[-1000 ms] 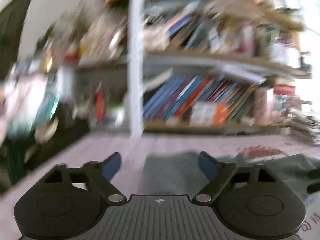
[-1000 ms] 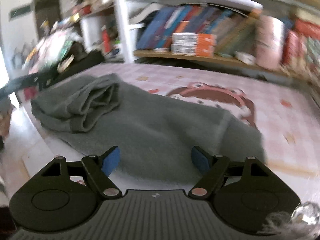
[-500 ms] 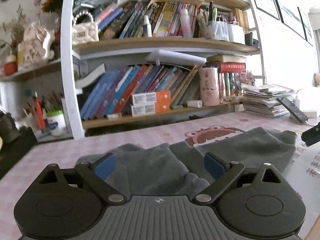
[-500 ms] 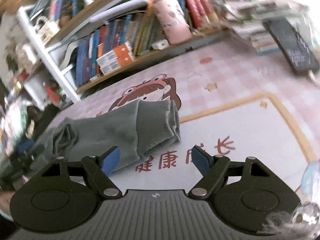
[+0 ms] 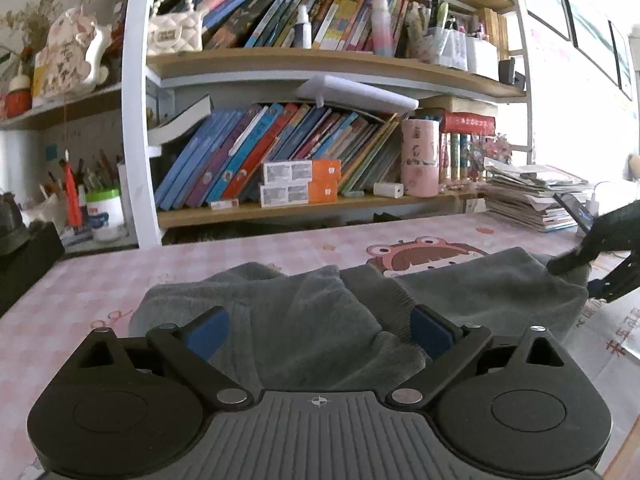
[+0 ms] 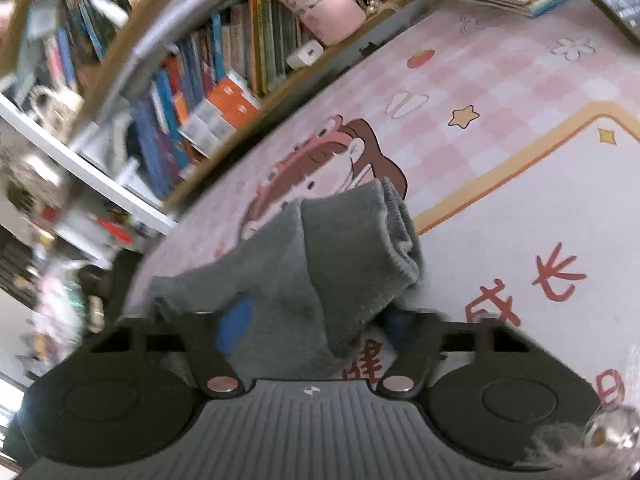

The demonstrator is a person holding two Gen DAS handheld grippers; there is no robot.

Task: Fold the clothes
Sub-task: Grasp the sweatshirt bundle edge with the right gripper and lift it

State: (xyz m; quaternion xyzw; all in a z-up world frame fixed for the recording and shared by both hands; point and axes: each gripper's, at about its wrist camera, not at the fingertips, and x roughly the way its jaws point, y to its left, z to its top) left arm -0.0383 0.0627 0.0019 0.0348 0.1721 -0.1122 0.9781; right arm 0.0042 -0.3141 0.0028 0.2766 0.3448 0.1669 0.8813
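On the pink checked table mat [image 5: 100, 292], I see the grey garment [image 5: 304, 320] lying bunched in a long heap, its ribbed cuff end [image 6: 400, 232] pointing toward the white panel with red characters [image 6: 560, 272].

My left gripper [image 5: 318, 330] has its blue-padded fingers [image 5: 206, 330] spread wide, one at 9 o'clock and one at 3 o'clock of the cloth's near fold; the fabric lies between them, and I cannot tell whether the pads touch it. My right gripper [image 6: 316, 322] also has its fingers apart, straddling the other end of the garment: the left pad [image 6: 234, 320] sits against the grey fabric, while the right finger is half hidden behind the cloth's edge, so I cannot confirm contact there.

The left view alone shows the right gripper from outside, at 3 o'clock of the frame, its dark tip at the garment's far end [image 5: 576, 258]. It also gives me the bookshelf [image 5: 280, 160] at 12 o'clock, sharp and level. The right view is tilted and blurred along its left side, yet only it shows the cartoon girl print [image 6: 340, 160] beyond the cuff and the yellow border [image 6: 500, 176] of the white panel.
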